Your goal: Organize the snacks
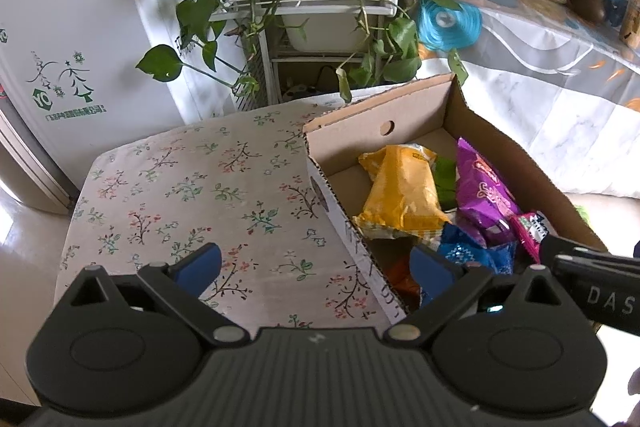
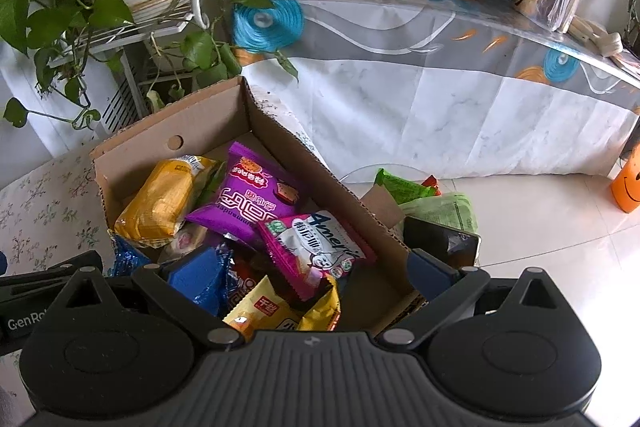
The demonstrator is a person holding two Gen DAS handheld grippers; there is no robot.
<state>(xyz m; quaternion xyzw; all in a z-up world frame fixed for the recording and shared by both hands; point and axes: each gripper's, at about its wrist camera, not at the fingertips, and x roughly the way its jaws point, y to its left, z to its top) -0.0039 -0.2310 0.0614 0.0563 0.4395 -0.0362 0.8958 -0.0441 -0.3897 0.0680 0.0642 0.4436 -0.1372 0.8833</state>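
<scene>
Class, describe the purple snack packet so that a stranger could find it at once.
Find the open cardboard box on the floral cloth. Among the packets in it, the purple packet lies between a yellow packet and a pink-and-white packet. It alone is purple.

"Ameri" on pink-white snack pack (image 2: 320, 247); "DAS" on black gripper arm (image 1: 600, 291).

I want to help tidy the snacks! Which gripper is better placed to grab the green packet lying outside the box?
Probably the right gripper. The green packet lies beyond the cardboard box, on its side. The left gripper straddles the box's opposite wall. Both are open and empty.
</scene>
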